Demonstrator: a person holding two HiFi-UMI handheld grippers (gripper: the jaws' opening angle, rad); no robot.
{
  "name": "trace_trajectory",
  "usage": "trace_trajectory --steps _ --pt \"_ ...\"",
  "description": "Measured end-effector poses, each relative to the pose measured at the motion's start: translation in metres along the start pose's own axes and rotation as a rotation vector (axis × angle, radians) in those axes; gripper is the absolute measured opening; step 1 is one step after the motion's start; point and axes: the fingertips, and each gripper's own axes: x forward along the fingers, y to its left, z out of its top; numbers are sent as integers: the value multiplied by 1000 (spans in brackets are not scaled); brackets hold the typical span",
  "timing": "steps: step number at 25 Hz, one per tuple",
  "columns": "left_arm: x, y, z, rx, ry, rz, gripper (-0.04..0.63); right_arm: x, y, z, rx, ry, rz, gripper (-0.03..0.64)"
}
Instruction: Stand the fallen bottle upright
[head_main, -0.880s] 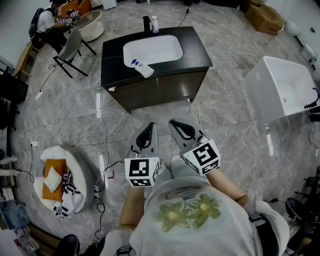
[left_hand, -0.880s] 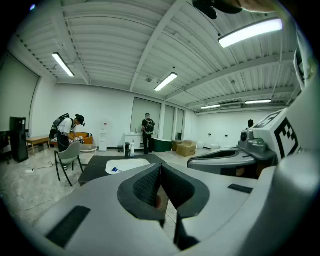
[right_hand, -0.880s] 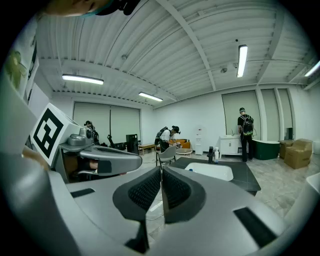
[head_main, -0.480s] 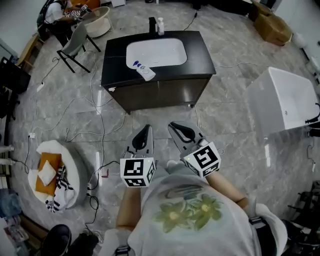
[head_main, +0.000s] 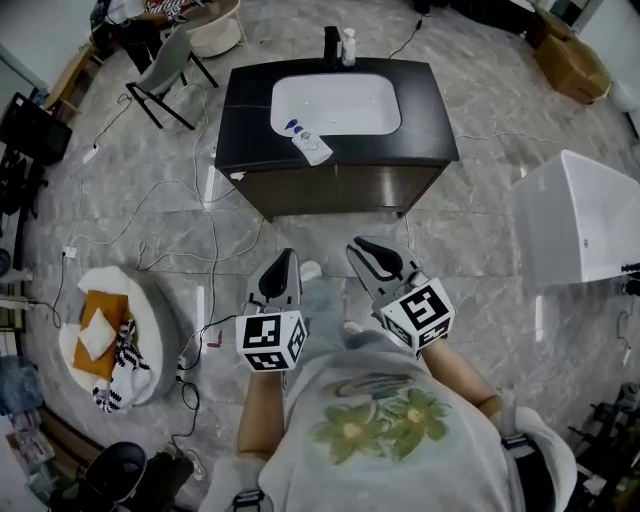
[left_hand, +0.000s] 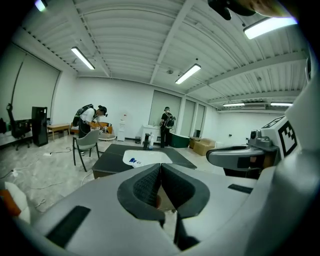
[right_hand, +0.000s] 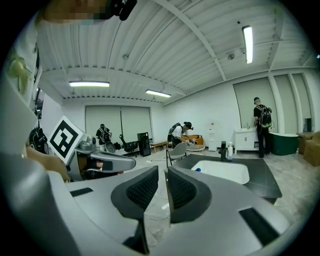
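The fallen bottle (head_main: 312, 147), white with a blue end, lies on its side on the black vanity top (head_main: 430, 110), left of the white sink's front edge. It also shows small in the left gripper view (left_hand: 134, 161) and in the right gripper view (right_hand: 198, 170). Both grippers are held in front of the person's chest, over the floor and well short of the vanity. My left gripper (head_main: 283, 264) is shut with nothing in it. My right gripper (head_main: 366, 250) is shut too, only a thin slit between its pads (right_hand: 181, 189), and holds nothing.
An upright pump bottle (head_main: 348, 45) and a black faucet (head_main: 331, 42) stand behind the sink. A white tub (head_main: 580, 230) is at the right and a chair (head_main: 170, 65) at the back left. A round white bed with an orange cushion (head_main: 100, 340) and cables (head_main: 200, 250) lie on the floor.
The vanity has come closer and slid right and lower in the head view. Both grippers stay shut in front of the chest.
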Motion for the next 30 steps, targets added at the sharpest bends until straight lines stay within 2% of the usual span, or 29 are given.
trace_trajectory --steps 6,10,16,23,26,30 --pt "61 53 25 5 12 -23 20 71 -36 20 8 -1 -2 52" --pt "105 92 54 10 13 -45 18 124 -61 34 12 31 -11 122" --pt "175 142 74 18 57 -108 18 194 -103 39 31 107 -73 157" --pt "225 168 84 39 84 -202 20 243 -133 13 35 257 -127 220" --pt "239 173 84 30 92 -230 19 257 -144 2 36 301 -141 222" --pt "251 179 74 28 145 -258 20 271 -151 -13 42 379 -132 222"
